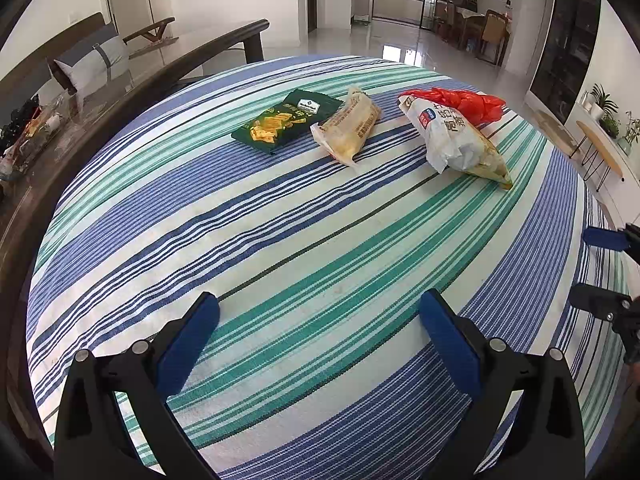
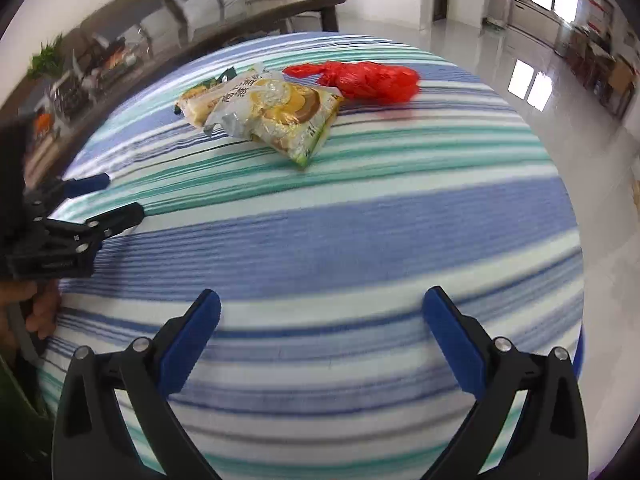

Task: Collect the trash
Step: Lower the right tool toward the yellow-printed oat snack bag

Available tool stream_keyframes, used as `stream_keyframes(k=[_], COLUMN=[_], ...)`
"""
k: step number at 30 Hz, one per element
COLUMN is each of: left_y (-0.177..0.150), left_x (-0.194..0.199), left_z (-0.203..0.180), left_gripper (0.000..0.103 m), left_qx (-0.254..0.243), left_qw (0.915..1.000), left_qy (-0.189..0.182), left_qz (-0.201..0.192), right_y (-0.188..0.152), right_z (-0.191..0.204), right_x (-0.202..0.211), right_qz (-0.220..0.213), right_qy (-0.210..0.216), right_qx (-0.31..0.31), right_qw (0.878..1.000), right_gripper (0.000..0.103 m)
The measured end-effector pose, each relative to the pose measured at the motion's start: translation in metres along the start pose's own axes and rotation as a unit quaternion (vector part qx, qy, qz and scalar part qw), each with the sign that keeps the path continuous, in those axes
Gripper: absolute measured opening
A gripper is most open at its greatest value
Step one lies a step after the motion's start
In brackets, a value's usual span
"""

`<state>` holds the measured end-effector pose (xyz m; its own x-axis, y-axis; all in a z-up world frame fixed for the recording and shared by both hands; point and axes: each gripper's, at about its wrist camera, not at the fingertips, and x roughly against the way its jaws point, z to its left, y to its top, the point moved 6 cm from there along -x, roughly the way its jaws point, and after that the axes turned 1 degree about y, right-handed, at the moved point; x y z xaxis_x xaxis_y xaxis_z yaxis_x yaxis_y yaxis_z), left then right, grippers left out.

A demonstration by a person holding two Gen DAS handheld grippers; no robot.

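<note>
Three snack wrappers and a bag lie at the far side of the striped tablecloth (image 1: 280,220). From left to right they are a dark green packet (image 1: 286,120), a beige wrapper (image 1: 348,126), a large white and yellow packet (image 1: 456,140) and, behind it, a crumpled red plastic bag (image 1: 460,102). My left gripper (image 1: 318,316) hovers open over the near cloth, well short of them. In the right wrist view my right gripper (image 2: 320,312) is open too, with the white and yellow packet (image 2: 276,114) and the red bag (image 2: 368,80) far ahead. Neither gripper holds anything.
A dark wooden bench (image 1: 200,54) with a cushion (image 1: 92,64) curves along the table's far left edge. Beyond the table are glossy floor (image 1: 400,40) and dining chairs (image 1: 488,32). A small side table with plants (image 1: 604,136) stands at the right. A hand (image 2: 40,308) holds the left gripper (image 2: 120,196).
</note>
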<state>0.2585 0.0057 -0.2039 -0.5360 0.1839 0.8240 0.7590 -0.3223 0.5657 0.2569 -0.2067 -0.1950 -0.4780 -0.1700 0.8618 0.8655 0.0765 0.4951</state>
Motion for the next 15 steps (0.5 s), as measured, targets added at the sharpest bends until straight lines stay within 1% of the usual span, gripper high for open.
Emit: stream_keyframes(k=[2, 3, 4, 5, 7, 9, 10, 11, 12, 15], left_y=[0.0, 0.0, 0.0, 0.0, 0.0, 0.0, 0.0, 0.0, 0.0, 0.0], left_x=[0.0, 0.0, 0.0, 0.0, 0.0, 0.0, 0.0, 0.0, 0.0, 0.0], left_z=[0.0, -0.001, 0.0, 0.0, 0.0, 0.0, 0.0, 0.0, 0.0, 0.0], left_gripper=[0.099, 0.099, 0.099, 0.099, 0.099, 0.099, 0.099, 0.099, 0.099, 0.099], left_qx=[0.0, 0.001, 0.001, 0.001, 0.001, 0.001, 0.001, 0.001, 0.001, 0.001], left_qw=[1.0, 1.0, 1.0, 1.0, 1.0, 1.0, 1.0, 1.0, 1.0, 1.0], left_qy=[0.0, -0.001, -0.001, -0.001, -0.001, -0.001, -0.001, -0.001, -0.001, -0.001], left_qz=[0.0, 0.0, 0.0, 0.0, 0.0, 0.0, 0.0, 0.0, 0.0, 0.0], right_y=[0.017, 0.026, 0.035, 0.046, 0.067, 0.084, 0.09, 0.096, 0.101, 0.106], right_z=[0.003, 0.003, 0.003, 0.004, 0.007, 0.008, 0.008, 0.008, 0.008, 0.011], right_x=[-0.013, -0.017, -0.02, -0.022, -0.026, -0.033, -0.038, -0.045, -0.047, -0.053], right_qz=[0.019, 0.026, 0.029, 0.027, 0.009, -0.007, -0.008, -0.011, -0.023, -0.039], right_qy=[-0.011, -0.005, 0.006, 0.027, 0.054, 0.06, 0.063, 0.059, 0.048, 0.019], right_qx=[0.036, 0.033, 0.02, -0.002, -0.05, -0.093, -0.112, -0.136, -0.143, -0.145], right_qw=[0.999, 0.999, 0.999, 0.999, 0.997, 0.994, 0.992, 0.989, 0.988, 0.989], right_gripper=[0.098, 0.098, 0.098, 0.098, 0.098, 0.098, 0.098, 0.098, 0.098, 0.098])
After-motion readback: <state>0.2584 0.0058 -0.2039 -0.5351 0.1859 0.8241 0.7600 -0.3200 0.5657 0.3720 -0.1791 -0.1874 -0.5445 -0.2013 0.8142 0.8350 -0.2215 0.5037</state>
